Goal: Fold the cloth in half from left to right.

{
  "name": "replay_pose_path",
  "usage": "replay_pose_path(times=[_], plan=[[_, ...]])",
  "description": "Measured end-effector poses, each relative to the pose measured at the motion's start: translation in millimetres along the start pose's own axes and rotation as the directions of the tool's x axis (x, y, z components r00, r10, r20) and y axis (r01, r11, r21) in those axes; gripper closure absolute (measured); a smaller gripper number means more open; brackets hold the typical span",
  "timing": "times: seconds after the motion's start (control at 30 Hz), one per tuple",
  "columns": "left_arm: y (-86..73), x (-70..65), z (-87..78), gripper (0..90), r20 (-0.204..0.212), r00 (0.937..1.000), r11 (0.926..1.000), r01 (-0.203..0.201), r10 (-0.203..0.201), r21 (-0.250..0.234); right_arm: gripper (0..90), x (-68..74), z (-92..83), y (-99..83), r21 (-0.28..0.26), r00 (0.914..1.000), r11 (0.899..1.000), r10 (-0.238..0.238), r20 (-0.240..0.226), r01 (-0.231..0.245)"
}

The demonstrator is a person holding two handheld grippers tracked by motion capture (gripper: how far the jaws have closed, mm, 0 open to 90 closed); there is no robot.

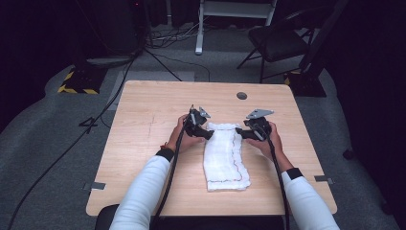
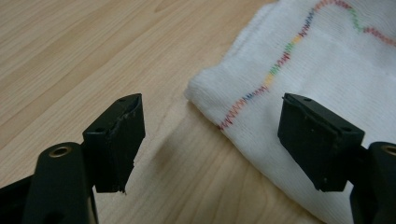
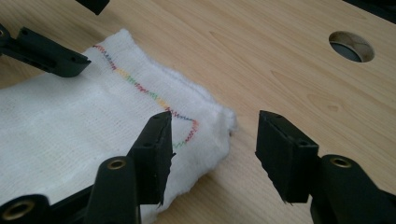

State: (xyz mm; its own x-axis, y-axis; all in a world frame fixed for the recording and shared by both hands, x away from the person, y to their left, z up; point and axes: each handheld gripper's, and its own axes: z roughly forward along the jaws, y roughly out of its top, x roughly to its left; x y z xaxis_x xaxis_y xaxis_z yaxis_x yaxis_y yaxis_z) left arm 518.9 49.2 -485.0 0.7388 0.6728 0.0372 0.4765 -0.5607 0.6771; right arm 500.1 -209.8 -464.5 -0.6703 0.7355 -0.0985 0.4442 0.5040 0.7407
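Note:
A folded white cloth with rainbow zigzag stitching lies in the middle of the wooden table, its long side running toward the person. My left gripper is at the cloth's far left corner, jaws open and straddling that corner. My right gripper is at the far right corner, also open, one jaw over the cloth and the other over bare wood. The cloth rests flat in the left gripper view and the right gripper view. The left gripper's jaw shows across the cloth.
A round cable hole is in the table's far side, also seen as the hole close by. Beyond the table stand a black chair, cables on the grey floor, and a white frame.

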Motion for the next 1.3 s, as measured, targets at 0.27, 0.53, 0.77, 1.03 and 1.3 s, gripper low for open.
replay_pose_path(times=[0.27, 0.53, 0.77, 1.03, 1.3], plan=[[0.7, 5.2, 9.0, 25.3, 0.015, 0.9981, 0.9977, 0.059, -0.059, -0.034, 45.9, -4.9, 22.6, 5.3, 0.049, 0.9998, 0.999, 0.018, 0.010, -0.018], [-1.5, 2.5, 9.3, 29.1, 0.013, 0.9999, 0.9999, 0.004, -0.004, 0.013, 43.1, -4.4, 43.7, 7.2, 0.094, 0.9992, 0.995, 0.027, -0.029, -0.025], [-4.1, 5.5, 7.8, 37.4, 0.063, 0.9978, 0.9997, 0.020, -0.020, 0.011, 47.7, -10.7, 49.1, 8.8, 0.113, 0.9905, 0.991, 0.087, -0.106, -0.074], [-0.7, 8.2, 7.6, 61.6, 0.154, 0.9880, 0.9995, 0.004, -0.008, 0.030, 75.5, -5.7, 47.2, 10.9, 0.123, 0.9828, 0.991, 0.081, -0.166, -0.061], [10.7, 2.1, 10.3, 80.3, 0.110, 0.9929, 0.9974, -0.051, 0.045, 0.051, 81.8, 3.3, 44.1, 18.1, 0.120, 0.9961, 0.993, -0.013, -0.087, 0.023]])
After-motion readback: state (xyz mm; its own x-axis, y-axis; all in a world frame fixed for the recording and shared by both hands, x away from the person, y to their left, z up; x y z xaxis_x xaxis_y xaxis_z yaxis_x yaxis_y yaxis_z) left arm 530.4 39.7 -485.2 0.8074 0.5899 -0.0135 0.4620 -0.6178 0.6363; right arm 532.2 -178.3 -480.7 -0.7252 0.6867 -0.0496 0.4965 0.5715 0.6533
